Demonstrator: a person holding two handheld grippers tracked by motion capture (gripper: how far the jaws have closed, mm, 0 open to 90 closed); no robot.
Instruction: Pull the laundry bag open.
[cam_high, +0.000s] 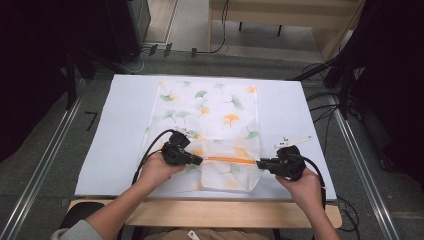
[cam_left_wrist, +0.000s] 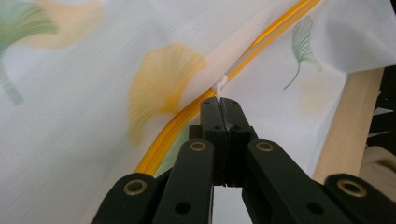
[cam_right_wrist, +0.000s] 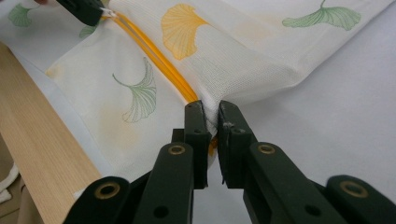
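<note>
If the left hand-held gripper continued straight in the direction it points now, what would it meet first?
The left hand-held gripper points along the orange zipper of the mesh bag; going on, it would likely meet the right hand-held gripper at the zipper's other end.

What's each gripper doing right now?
Left gripper: shut on the zipper pull.
Right gripper: shut on the mesh bag at its zipper end.

A white sheet (cam_high: 125, 125) covered a wooden table (cam_high: 210, 212) on grey carpet (cam_high: 45, 200). Beyond the table's far edge, cables (cam_high: 210, 50) lay across the floor; metal rails (cam_high: 47, 160) flanked the table on both sides.
</note>
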